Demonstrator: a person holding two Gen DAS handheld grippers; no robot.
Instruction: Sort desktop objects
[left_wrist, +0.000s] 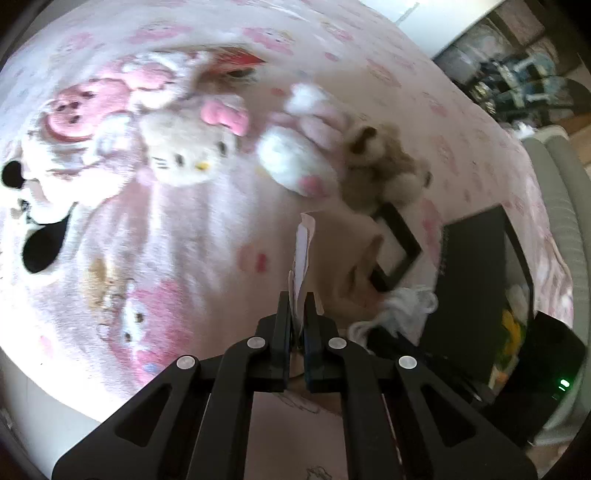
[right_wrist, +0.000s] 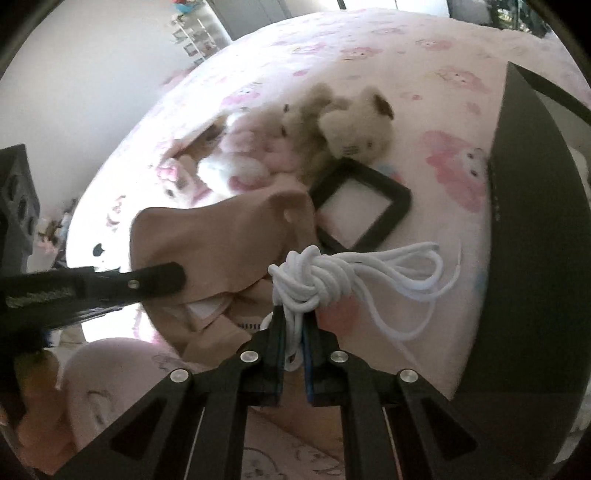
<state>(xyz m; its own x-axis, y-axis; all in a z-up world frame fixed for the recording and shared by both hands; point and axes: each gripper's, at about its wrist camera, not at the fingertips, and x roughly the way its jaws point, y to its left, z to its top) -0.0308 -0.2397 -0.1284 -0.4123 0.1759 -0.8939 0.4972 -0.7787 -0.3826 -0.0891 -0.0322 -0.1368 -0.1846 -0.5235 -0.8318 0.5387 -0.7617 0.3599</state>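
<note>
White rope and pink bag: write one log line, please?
left hand-held gripper: shut on pink bag | right hand-held gripper: shut on white rope

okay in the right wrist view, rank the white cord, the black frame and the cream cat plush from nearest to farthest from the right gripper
1. White cord: clamped in the right gripper, bundle just above the fingertips.
2. Black frame: flat on the pink cover, beyond the cord, slightly right.
3. Cream cat plush: farthest, behind the frame's far corner, in the plush pile.
</note>
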